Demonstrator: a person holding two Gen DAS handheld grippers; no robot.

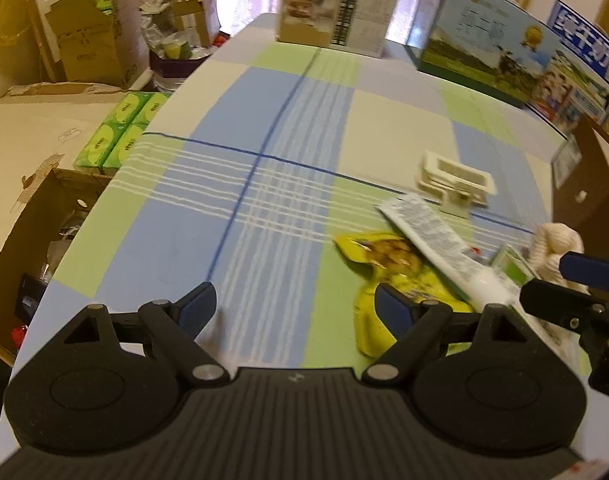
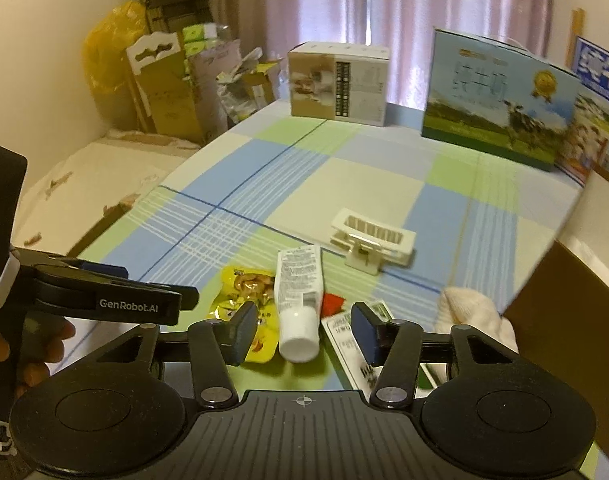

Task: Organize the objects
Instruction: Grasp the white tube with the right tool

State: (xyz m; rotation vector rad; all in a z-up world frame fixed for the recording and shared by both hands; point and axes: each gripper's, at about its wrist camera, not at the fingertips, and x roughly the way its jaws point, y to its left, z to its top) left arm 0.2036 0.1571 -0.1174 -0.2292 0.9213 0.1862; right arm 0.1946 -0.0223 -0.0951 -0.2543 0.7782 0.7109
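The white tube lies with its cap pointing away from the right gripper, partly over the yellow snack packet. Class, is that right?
Not quite. The right wrist view shows the white tube's cap pointing toward the right gripper, between its open fingers. It does lie partly over the yellow snack packet.

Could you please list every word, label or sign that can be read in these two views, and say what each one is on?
"GenRobot.AI": on the side of the left gripper, seen from the right wrist view.
"AS": end of a cut-off word on the black device at the left edge.
Large white Chinese characters: on the blue poster, too blurred to quote.
Print on the white tube, the milk carton and the beige box: too small or blurred.
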